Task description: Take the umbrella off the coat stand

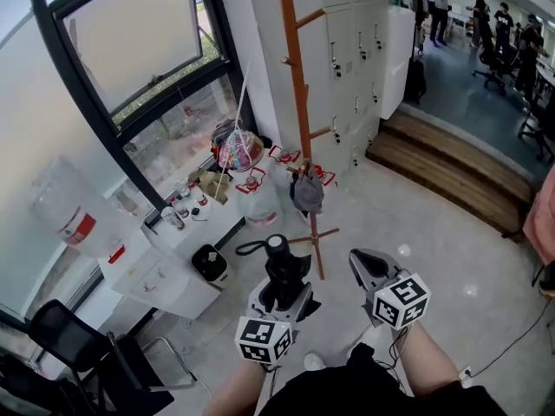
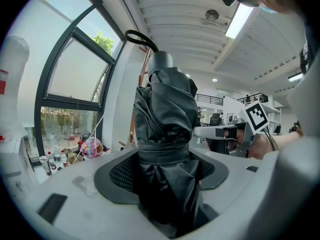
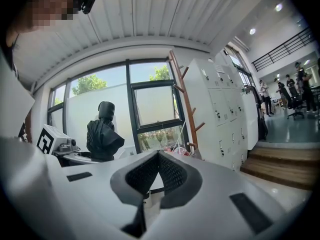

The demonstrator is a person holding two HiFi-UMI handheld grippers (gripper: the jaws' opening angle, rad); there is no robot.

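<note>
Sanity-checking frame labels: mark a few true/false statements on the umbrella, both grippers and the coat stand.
1. The left gripper is clamped on the folded black umbrella. True.
2. The umbrella hangs on the coat stand. False: it is off the stand, in the left gripper.
3. The right gripper holds nothing. True.
4. The coat stand lies tipped over on the floor. False: it stands upright.

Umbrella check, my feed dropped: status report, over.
Left gripper shut on black folded umbrella. Right gripper shut, empty. Umbrella off orange wooden coat stand. Nothing in the way.
</note>
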